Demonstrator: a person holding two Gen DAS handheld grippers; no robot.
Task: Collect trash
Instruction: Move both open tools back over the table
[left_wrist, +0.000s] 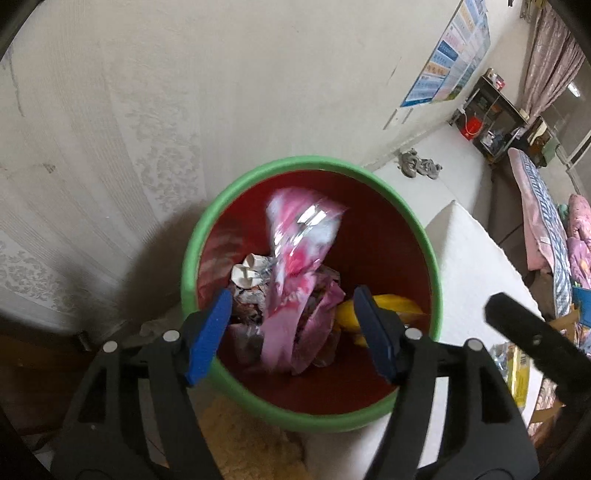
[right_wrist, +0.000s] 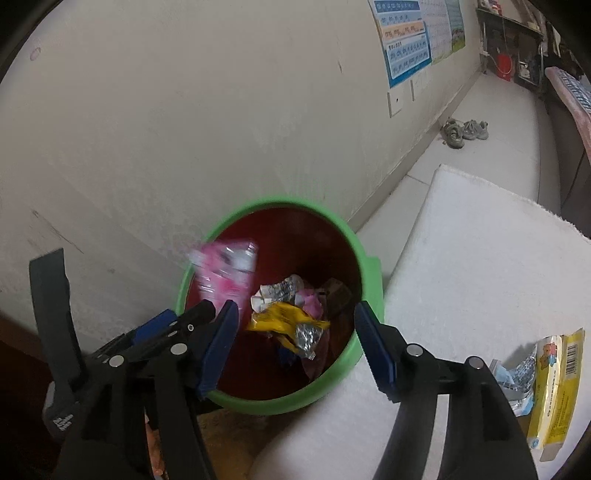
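Left gripper (left_wrist: 291, 332) fingers spread wide, nothing between them; blue pads (left_wrist: 208, 336) hang over the near rim of the green bin (left_wrist: 236, 184). Right gripper (right_wrist: 293, 345) also spread wide and empty, poised over the same bin from the other side.

Pink wrapper (left_wrist: 295, 266) is blurred, apparently mid-drop inside the bin mouth, touching neither pad. In the right wrist view it sits high, close to the wall-side rim. Below it: crumpled white paper (left_wrist: 249, 273), a yellow wrapper (right_wrist: 280, 317), foil scraps, all down in the red interior.

More trash waits outside: a yellow packet (right_wrist: 554, 387) and foil bits on the white mat (right_wrist: 480, 266), right of the bin, well apart from both grippers.

Risks, as judgement:
- Pink wrapper is light and long; near the rim it could catch on the edge or flop out toward the wall.
- Both grippers crowd one opening; the left gripper lies just beside the right's fingers in the right wrist view, so a careless pull-back could knock them together.
- Low fingers near the rim could tip the bin.
- Yellow packet looks flat on soft mat, so the pinch may slip or snag fabric.
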